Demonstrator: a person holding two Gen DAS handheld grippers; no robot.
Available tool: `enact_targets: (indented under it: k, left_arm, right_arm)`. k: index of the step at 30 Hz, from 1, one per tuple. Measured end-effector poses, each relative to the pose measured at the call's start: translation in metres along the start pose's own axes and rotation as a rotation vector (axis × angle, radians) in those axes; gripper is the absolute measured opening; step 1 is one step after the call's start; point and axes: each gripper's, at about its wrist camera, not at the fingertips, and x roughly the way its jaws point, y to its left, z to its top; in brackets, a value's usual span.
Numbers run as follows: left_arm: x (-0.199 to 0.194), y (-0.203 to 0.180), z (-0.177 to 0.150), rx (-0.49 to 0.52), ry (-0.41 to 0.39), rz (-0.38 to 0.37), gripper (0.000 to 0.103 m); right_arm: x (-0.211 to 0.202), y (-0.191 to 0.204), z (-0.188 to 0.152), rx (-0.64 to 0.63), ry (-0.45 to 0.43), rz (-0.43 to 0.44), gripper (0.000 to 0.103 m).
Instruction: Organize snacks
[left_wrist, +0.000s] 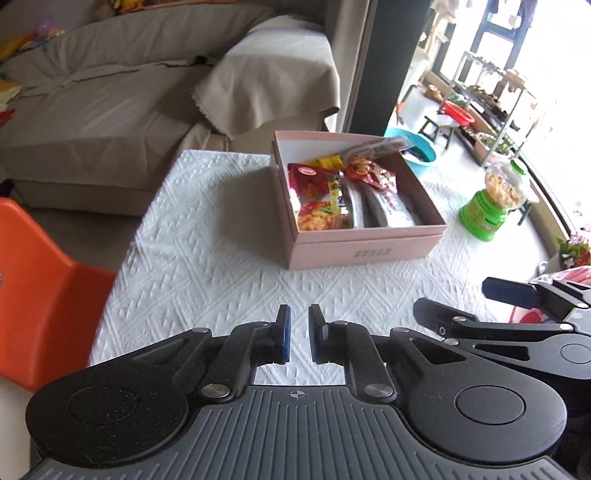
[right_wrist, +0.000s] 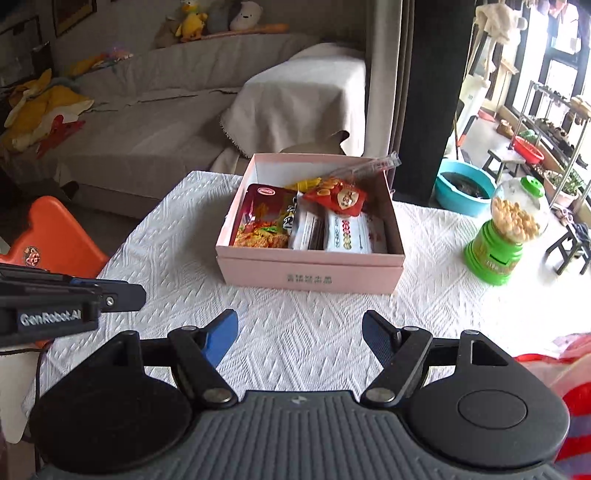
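Pink cardboard box (right_wrist: 310, 275) mid-table on white textured cloth (right_wrist: 177, 258), packed with snack packets (right_wrist: 264, 221). Left gripper (left_wrist: 299, 332) nearly closed, narrow gap, empty. Right gripper (right_wrist: 300, 334) spread wide, empty. Green-based clear snack dispenser (right_wrist: 506, 240) right of box, apart.

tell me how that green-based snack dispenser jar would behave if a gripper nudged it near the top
The snack dispenser jar stands upright on the tablecloth, apart from the pink box. Its clear globe, part filled with round snacks, sits above a wider green base, so a high nudge would probably tip it rather than slide it. The smooth, rounded globe looks slippery to pinch; the base seems the safer hold.
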Motion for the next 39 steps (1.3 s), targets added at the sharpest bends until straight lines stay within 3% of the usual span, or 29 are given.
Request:
enact_targets:
  k: [5,16,39]
  left_arm:
    - [-0.007,-0.010,-0.005,0.013,0.039,-0.048,0.014]
    - [-0.015,-0.016,-0.020,0.024,0.119,-0.005,0.014]
    - [-0.020,-0.014,-0.023,0.016,0.130,-0.023,0.014]
  right_arm:
    - [-0.006,-0.003,-0.008,0.043,0.015,-0.001,0.075]
    - [-0.015,-0.011,-0.030,0.095,0.069,0.003,0.075]
    - [-0.019,-0.009,-0.036,0.120,0.084,0.003,0.075]
